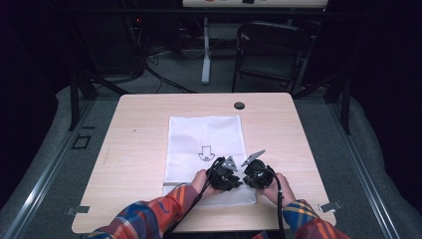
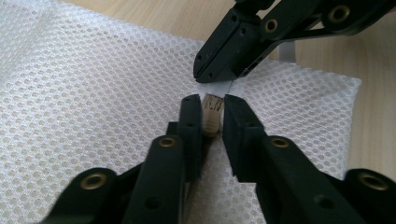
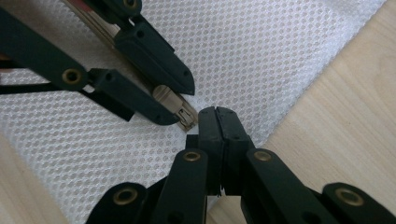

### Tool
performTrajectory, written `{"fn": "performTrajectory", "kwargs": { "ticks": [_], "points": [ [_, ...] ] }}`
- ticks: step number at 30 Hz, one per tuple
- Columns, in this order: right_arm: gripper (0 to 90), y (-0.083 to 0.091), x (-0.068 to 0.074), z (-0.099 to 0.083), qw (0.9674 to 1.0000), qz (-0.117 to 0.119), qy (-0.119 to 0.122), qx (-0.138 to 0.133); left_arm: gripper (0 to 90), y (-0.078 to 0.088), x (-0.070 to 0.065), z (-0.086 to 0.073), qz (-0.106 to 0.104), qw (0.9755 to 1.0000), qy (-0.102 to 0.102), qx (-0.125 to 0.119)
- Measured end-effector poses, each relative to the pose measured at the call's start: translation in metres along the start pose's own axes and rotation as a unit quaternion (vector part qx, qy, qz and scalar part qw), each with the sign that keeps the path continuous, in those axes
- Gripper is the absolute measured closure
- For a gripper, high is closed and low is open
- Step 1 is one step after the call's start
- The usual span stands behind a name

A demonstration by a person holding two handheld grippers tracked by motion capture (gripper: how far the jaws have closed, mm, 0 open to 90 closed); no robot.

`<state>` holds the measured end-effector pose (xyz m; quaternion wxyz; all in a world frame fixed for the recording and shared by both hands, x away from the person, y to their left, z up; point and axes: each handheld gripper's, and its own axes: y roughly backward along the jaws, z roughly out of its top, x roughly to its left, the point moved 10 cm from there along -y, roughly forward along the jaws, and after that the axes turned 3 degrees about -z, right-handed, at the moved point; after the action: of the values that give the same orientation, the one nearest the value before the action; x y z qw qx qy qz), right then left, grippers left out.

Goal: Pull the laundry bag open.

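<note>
Meeting at the mesh bag's near edge (table beyond), both grippers.

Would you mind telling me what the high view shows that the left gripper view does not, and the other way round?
High view: the whole white mesh bag with its arrow print, the table, a folding chair behind, and plaid sleeves.

Left gripper view: the mesh weave close up, and the left gripper around a beige zipper pull, with the right gripper pinching white fabric just beyond.

Both: the two grippers meeting at the bag's near edge.
</note>
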<state>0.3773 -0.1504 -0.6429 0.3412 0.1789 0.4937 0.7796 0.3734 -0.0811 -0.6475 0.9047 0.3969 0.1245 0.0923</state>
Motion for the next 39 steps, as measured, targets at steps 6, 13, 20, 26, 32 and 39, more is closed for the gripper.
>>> {"fn": "performTrajectory", "kwargs": {
  "ticks": [6,13,20,26,32,39],
  "points": [
    [90.0,0.0,0.0,0.0,1.0,-0.004,0.005,0.005,81.4,0.001,0.0,-0.001,-0.002,1.0,-0.002,0.001],
    [90.0,0.0,0.002,-0.001,0.9999,-0.003,-0.005,0.015,81.6,0.003,0.0,-0.003,-0.011,0.9999,-0.004,0.012],
    [90.0,0.0,0.004,-0.001,0.9998,-0.008,-0.005,0.018,81.7,0.004,-0.001,-0.003,-0.021,0.9997,-0.008,0.011],
    [90.0,0.001,0.005,-0.002,0.9998,0.0,-0.013,0.016,81.8,0.005,-0.002,-0.004,-0.025,0.9996,-0.008,0.013],
    [90.0,0.001,0.004,-0.003,0.9996,-0.004,-0.009,0.026,81.8,0.006,-0.002,-0.005,-0.03,0.9994,-0.008,0.018],
    [90.0,0.002,0.005,-0.004,0.9996,0.004,-0.018,0.022,81.7,0.014,0.003,-0.012,-0.032,0.9992,0.0,0.022]
  ]
}}
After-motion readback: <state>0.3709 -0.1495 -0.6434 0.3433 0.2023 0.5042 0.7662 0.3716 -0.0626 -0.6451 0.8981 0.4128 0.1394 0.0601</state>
